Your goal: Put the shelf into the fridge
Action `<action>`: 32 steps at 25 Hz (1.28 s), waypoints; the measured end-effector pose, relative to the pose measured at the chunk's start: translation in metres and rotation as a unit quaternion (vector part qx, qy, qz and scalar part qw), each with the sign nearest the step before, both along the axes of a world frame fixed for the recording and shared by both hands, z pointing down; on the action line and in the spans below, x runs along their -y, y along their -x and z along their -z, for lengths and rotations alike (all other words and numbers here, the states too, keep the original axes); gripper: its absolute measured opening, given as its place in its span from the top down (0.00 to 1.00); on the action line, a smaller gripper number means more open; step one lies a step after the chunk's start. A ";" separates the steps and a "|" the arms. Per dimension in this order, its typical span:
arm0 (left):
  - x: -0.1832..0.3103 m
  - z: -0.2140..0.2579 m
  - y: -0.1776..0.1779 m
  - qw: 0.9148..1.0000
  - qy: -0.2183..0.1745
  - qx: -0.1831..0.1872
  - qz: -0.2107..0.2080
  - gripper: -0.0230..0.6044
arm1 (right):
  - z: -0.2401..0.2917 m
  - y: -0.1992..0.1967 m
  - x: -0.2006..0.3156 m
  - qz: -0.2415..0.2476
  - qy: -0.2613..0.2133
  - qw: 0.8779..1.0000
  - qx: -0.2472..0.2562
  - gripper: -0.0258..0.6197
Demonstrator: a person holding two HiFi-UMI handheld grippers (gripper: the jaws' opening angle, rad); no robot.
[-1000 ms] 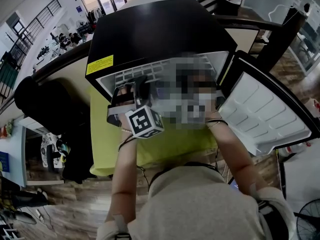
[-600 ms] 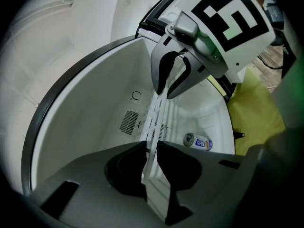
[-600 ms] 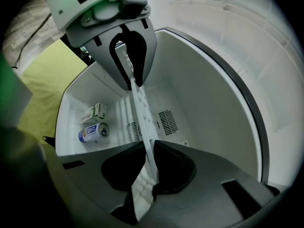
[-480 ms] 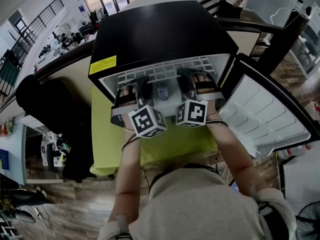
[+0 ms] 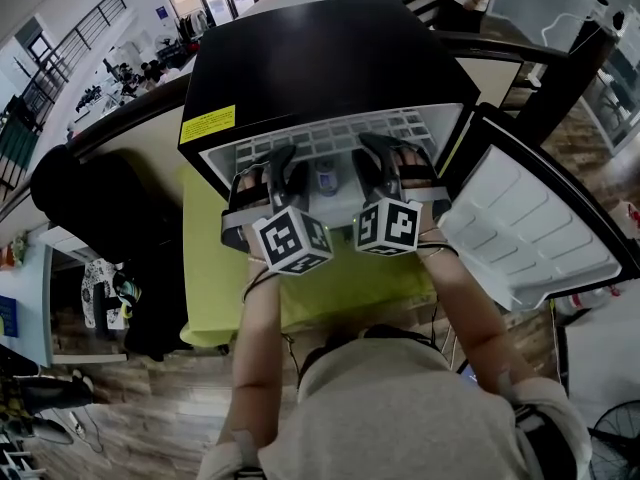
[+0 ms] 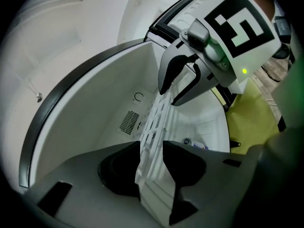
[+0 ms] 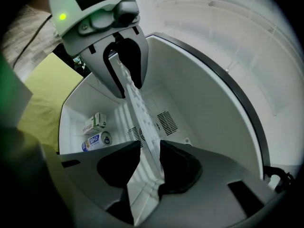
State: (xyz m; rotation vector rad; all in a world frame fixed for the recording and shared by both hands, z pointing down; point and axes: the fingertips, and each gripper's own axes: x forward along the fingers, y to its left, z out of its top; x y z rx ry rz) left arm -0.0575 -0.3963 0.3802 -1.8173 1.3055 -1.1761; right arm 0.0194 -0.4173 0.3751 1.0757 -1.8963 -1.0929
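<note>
The white grid shelf lies at the mouth of the small black fridge, reaching inside. My left gripper and right gripper sit side by side at its front edge. In the left gripper view the shelf runs between my left gripper's jaws, and the right gripper straddles it further along. In the right gripper view the shelf passes between the right gripper's jaws, with the left gripper beyond. Both pairs of jaws have just been opening and stand loose around the shelf.
The fridge door hangs open at the right. A can and a small carton lie on the fridge floor. The fridge stands on a yellow-green tabletop. A person stands far behind at the top right.
Both marker cubes have rolled slightly in the head view. The hands stay at the shelf's front edge, and the shelf still sits at the fridge mouth.
</note>
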 end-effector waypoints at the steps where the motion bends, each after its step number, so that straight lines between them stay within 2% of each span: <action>1: -0.002 0.004 -0.001 1.000 -0.008 -0.006 -0.003 0.72 | 0.001 0.000 -0.002 0.002 0.003 1.000 0.009 0.74; 4: -0.006 0.012 -0.002 0.999 -0.022 -0.026 -0.009 0.74 | 0.006 0.000 -0.008 0.010 0.009 0.999 0.035 0.73; 6: -0.011 0.016 -0.004 0.998 -0.022 -0.053 -0.015 0.76 | 0.012 -0.001 -0.013 0.012 0.011 0.999 0.051 0.73; 9: -0.020 0.023 -0.008 0.993 -0.018 -0.110 -0.028 0.78 | 0.024 -0.002 -0.020 0.017 0.015 0.996 0.088 0.73; 12: -0.027 0.028 -0.010 0.984 -0.011 -0.175 -0.036 0.79 | 0.031 -0.005 -0.028 0.021 0.025 0.992 0.120 0.74; 15: -0.036 0.034 -0.008 0.976 -0.020 -0.215 -0.032 0.94 | 0.031 -0.007 -0.037 0.022 0.049 0.986 0.155 0.78; 17: -0.042 0.035 -0.009 0.969 -0.017 -0.242 -0.036 0.94 | 0.031 -0.008 -0.044 0.024 0.067 0.978 0.196 0.81; 21: -0.053 0.034 -0.020 0.955 0.007 -0.292 -0.058 0.94 | 0.033 -0.012 -0.059 0.032 0.102 0.953 0.282 0.87; 25: -0.063 0.029 -0.029 0.936 0.031 -0.345 -0.069 0.94 | 0.027 -0.014 -0.072 0.039 0.151 0.922 0.355 0.94; 29: -0.071 0.012 -0.035 0.918 0.064 -0.385 -0.070 0.94 | 0.015 -0.020 -0.079 0.029 0.184 0.902 0.389 0.95; 32: -0.079 -0.003 -0.038 0.900 0.086 -0.422 -0.063 0.94 | 0.004 -0.025 -0.084 0.023 0.203 0.893 0.401 0.95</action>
